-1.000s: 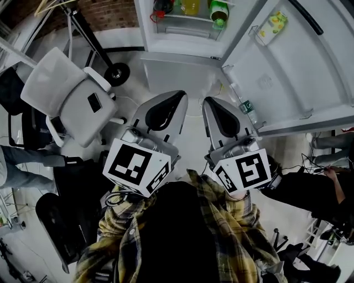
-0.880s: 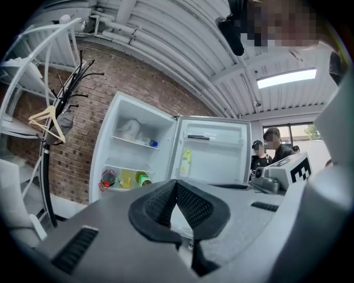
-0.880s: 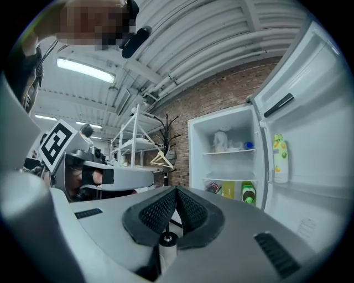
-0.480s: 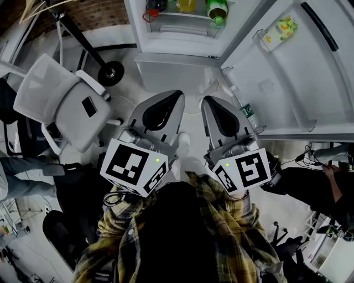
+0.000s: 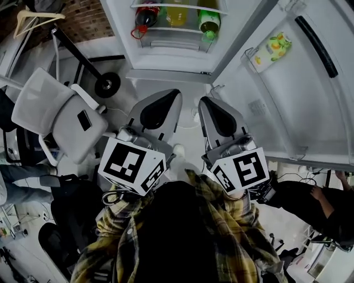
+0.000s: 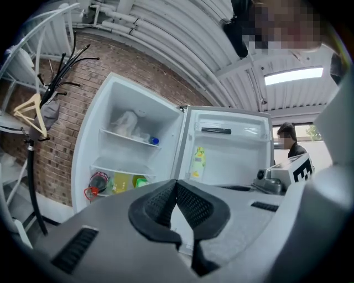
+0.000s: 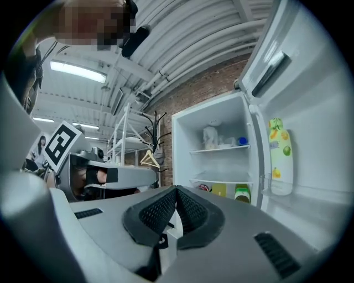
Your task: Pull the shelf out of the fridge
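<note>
In the head view the fridge (image 5: 166,55) is coming closer at 12 o'clock, so we are still only approaching. In the left gripper view the left gripper (image 6: 177,183) is staying fully closed and empty, and the thin white shelf (image 6: 113,166) is sitting at 9 o'clock, above bottles (image 6: 119,182). In the right gripper view the right gripper (image 7: 176,190) is also closed on nothing.

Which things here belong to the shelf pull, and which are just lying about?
Job: fridge, open door, upper shelf, lower shelf, left gripper, right gripper (both shut, empty).
Lying about: office chair, wooden hanger, dark bottle, yellow bottle, green bottle, fruit-print pack in the door.
</note>
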A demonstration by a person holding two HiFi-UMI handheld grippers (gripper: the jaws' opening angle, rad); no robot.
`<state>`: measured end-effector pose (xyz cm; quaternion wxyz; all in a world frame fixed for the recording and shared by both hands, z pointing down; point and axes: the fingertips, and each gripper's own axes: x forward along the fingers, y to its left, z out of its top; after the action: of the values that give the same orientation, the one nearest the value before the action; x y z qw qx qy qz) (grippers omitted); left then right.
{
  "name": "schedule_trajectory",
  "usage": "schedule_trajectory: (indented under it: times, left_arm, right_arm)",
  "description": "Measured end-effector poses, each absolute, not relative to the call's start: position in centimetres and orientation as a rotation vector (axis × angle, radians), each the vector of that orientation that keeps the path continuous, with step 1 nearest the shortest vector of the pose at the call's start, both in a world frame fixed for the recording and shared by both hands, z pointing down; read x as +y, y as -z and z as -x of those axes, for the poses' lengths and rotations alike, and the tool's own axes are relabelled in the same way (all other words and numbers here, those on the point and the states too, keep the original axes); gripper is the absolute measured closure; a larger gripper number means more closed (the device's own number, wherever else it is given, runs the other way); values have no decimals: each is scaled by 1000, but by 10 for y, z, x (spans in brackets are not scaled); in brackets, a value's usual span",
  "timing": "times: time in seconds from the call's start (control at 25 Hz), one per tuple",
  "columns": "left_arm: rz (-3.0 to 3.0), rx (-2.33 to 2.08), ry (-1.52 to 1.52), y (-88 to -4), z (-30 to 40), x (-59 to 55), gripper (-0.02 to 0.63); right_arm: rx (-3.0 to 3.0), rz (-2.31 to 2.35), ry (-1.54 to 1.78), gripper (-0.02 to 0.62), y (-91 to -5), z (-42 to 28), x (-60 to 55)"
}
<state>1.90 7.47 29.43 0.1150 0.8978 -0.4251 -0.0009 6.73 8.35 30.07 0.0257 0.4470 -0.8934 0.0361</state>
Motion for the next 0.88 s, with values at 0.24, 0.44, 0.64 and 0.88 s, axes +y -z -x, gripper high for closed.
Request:
schedule_trajectory:
  times: [0.24, 0.44, 0.64, 0.88]
  left_arm:
    - [-2604, -1296, 18, -291, -39, 38, 603]
    - [-2553, -1371, 2, -295, -34, 24, 603]
    - [-2482, -1429, -6, -302, -14, 13, 603]
    - [-2484, -1420, -20, -308, -1, -10, 603]
  right_arm:
    - [-2799, -1333, -106, 577, -295, -89, 42]
    - [-2830, -1270, -142, 577, -300, -91, 23]
    - [-2844, -1221, -196, 577, -308, -83, 11]
    - [-2838, -1224, -228, 577, -318, -69, -10]
